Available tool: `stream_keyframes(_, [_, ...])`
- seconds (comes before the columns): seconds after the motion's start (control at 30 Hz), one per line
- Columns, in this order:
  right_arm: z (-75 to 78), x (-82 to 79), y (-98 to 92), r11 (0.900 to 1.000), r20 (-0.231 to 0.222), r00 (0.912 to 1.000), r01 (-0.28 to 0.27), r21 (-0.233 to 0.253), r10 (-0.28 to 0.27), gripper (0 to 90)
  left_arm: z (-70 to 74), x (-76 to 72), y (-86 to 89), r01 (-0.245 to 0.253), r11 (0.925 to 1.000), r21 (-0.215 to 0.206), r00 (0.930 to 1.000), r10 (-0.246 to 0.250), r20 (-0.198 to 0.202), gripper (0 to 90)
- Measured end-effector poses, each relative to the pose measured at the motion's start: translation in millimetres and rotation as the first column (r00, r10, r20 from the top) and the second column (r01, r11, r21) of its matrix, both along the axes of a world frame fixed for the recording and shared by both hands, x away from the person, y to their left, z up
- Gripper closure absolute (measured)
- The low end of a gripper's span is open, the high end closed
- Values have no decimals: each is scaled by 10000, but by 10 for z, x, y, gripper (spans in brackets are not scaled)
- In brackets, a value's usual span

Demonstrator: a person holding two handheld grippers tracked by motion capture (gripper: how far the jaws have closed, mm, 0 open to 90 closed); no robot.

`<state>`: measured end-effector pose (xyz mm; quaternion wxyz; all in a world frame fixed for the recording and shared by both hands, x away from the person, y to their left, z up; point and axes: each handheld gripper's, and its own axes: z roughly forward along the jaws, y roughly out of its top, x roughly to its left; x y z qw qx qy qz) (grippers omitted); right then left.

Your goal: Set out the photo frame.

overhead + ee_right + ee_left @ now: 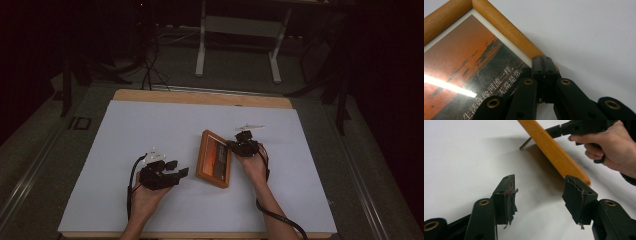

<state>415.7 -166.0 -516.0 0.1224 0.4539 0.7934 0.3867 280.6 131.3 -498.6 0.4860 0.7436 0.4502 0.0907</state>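
The right gripper (243, 145) is clamped on the edge of the wooden picture frame (214, 159) — the frame sits tilted near the middle of the white table sheet (150, 125). The left gripper (165, 172) rests just beside the frame, its jaws spread wide and holding nothing.

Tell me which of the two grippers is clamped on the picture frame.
The right gripper: its fingers are shut on the picture frame edge. The left gripper sits open beside the frame, holding nothing.
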Motion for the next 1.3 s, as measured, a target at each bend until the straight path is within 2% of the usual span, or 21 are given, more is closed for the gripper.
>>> stream_keyframes(0.07, [7, -2, 13, 9999, -6, 10000, 25, -105, -25, 900, 13, -10, -10, 68, 10000, -55, 10000, -67, 48, 431])
stream_keyframes(0.27, [0, -1, 3, 10000, 6, 10000, 31, -12, -31, 900, 42, -32, -54, 245, 9996, -169, 9996, -242, 171, 389])
stream_keyframes(0.43, [0, -6, 7, 10000, 36, 10000, 41, -47, -41, 900, 38, -38, -110, 341, 9992, -227, 9994, -339, 114, 341])
stream_keyframes(0.63, [-5, -10, 4, 10000, 64, 10000, 67, -17, -67, 900, 4, -42, -260, 678, 9975, -186, 9977, -679, -47, 314])
stream_keyframes(0.83, [-4, -8, 3, 10000, 54, 10000, 39, -26, -39, 900, -20, -6, -353, 751, 9966, -327, 9968, -760, -258, 316])
stream_keyframes(0.9, [-4, -8, 3, 10000, 66, 10000, 36, -32, -36, 900, -24, 24, -390, 644, 9979, -103, 9970, -648, -413, 322])
stream_keyframes(1.0, [-6, -13, 5, 10000, 88, 9999, 70, -23, -70, 900, -22, 71, -416, 640, 9973, -369, 9965, -658, -517, 335])
stream_keyframes(1.2, [-7, -14, 7, 10000, 108, 9999, 83, -25, -83, 900, -23, 147, -484, 595, 9962, -638, 9953, -641, -727, 380])
stream_keyframes(1.3, [-8, -14, 7, 10000, 127, 9999, 81, -31, -81, 900, -34, 170, -522, 497, 9974, -516, 9952, -538, -815, 395])
